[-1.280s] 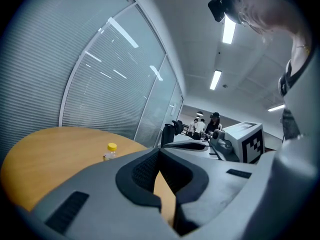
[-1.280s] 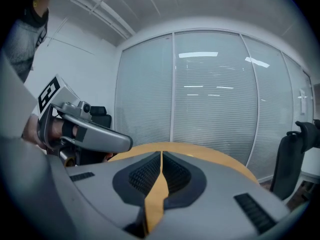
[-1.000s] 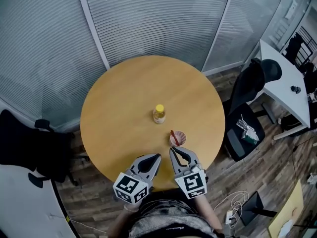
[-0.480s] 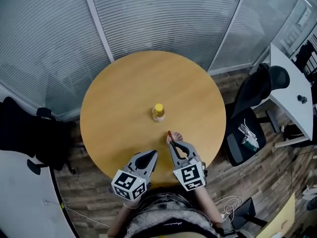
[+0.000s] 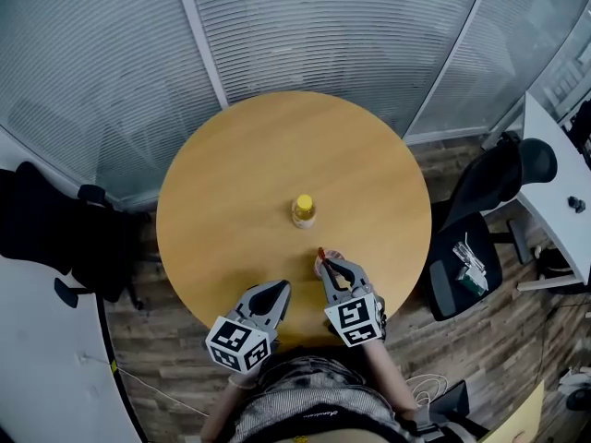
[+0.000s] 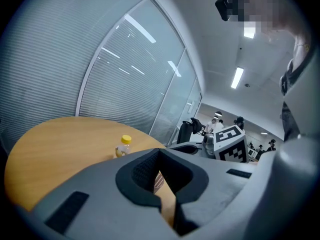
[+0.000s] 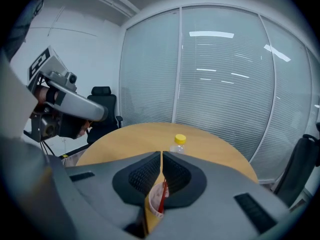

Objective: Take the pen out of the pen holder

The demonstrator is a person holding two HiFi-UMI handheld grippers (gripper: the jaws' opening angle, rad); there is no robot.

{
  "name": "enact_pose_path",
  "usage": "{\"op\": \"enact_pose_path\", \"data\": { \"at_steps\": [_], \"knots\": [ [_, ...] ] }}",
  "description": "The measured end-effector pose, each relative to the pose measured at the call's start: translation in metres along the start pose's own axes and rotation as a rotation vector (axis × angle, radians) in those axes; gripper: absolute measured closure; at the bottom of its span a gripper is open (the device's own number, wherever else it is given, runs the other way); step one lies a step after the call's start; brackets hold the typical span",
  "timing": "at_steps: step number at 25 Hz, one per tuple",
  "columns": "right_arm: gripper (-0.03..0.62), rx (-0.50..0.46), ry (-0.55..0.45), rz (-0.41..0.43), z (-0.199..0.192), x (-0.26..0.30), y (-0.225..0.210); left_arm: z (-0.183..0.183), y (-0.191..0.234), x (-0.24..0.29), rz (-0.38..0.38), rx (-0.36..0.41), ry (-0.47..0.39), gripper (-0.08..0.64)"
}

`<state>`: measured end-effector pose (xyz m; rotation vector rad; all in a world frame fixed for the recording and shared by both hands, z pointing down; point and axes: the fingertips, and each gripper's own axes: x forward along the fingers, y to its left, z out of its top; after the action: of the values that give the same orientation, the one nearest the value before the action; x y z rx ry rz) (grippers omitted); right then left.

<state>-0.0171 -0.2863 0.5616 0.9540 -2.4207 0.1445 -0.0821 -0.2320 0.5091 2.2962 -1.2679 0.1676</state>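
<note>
The right tongs (image 7: 161,156) hide most of the pen holder (image 7: 151,202) and pen (image 7: 161,196). Distant people (image 6: 218,120) are too small to tell.

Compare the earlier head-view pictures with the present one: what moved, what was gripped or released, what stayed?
The right gripper advanced across the round wooden table until its shut jaws sit over the pinkish cup-shaped pen holder. Nothing was gripped or released: the red pen still stands inside. The shut left gripper and the yellow-capped bottle stayed put.
</note>
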Motion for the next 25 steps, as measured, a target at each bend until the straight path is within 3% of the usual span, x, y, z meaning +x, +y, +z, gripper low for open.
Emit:
{"op": "enact_pose_path", "data": {
  "at_steps": [12,22,25],
  "knots": [
    [0.566,0.012,0.122,0.040,-0.039,0.047,-0.009,-0.006,0.023,0.008,0.043,-0.036,0.022,0.557],
    [0.560,0.070,0.164,0.066,-0.057,0.068,-0.013,-0.013,0.035,0.016,0.042,-0.052,0.051,0.557],
    [0.480,0.062,0.210,0.056,-0.066,0.077,-0.016,-0.014,0.039,0.018,0.044,-0.053,0.054,0.555]
  ]
}}
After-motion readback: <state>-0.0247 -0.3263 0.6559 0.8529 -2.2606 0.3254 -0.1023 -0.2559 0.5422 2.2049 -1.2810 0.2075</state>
